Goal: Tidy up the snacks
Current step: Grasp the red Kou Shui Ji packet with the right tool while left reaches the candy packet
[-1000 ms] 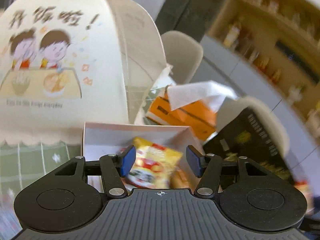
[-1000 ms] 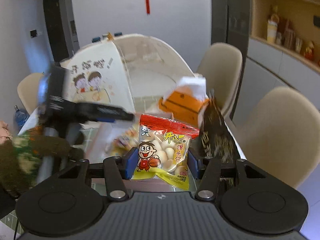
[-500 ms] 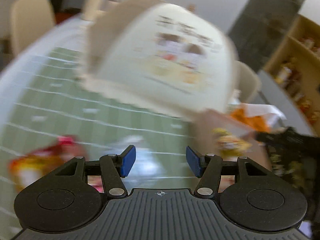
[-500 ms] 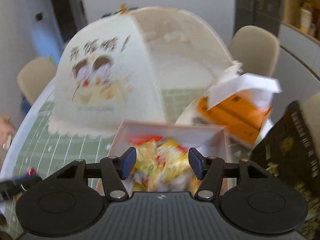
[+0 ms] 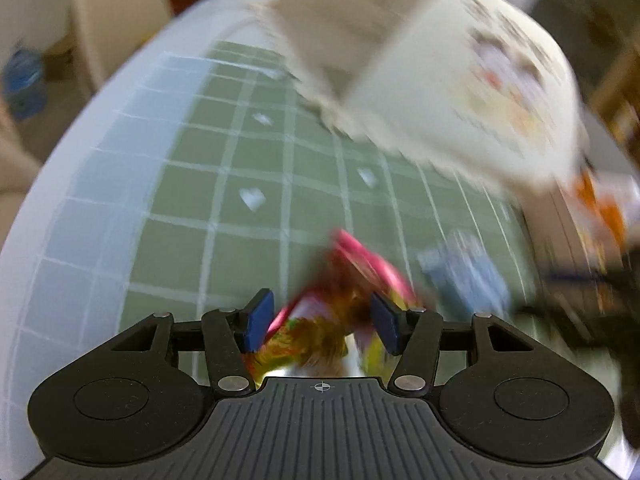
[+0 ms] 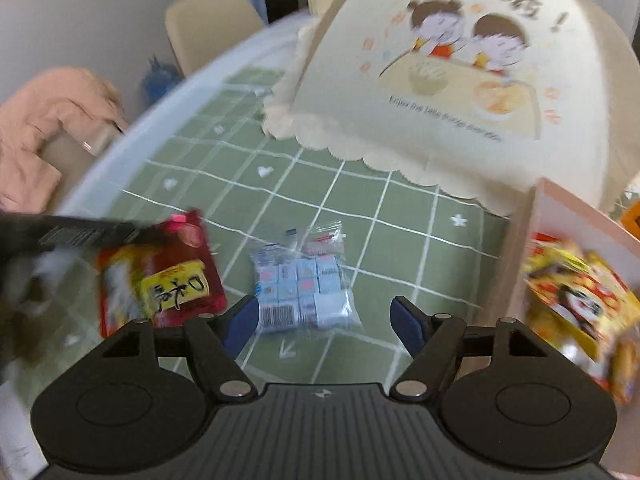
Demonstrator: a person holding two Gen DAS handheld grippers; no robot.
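A red and yellow snack packet (image 5: 340, 312) lies on the green checked cloth, blurred, between the blue pads of my left gripper (image 5: 322, 320). Its jaws are closing, and I see no pad pressing on the packet. In the right wrist view the same packet (image 6: 160, 276) lies at the left, with the left gripper's dark fingers (image 6: 100, 234) over its top edge. My right gripper (image 6: 324, 318) holds nothing and its jaws are opening. Just beyond its pads lies a clear bag of blue-white wrapped sweets (image 6: 304, 284). A pale box (image 6: 560, 208) at the right holds yellow snack packets (image 6: 580, 300).
A big cream food-cover dome (image 6: 460, 80) with a cartoon print stands behind the snacks, close to the box. The green checked tablecloth (image 6: 340, 200) runs to the table's rounded left edge. A beige chair (image 6: 208, 28) and a pink coat (image 6: 48, 120) are beyond that edge.
Both grippers swung left, away from the box. The right one let go of its yellow bun packet and its jaws widened. The left one came down around the red packet.
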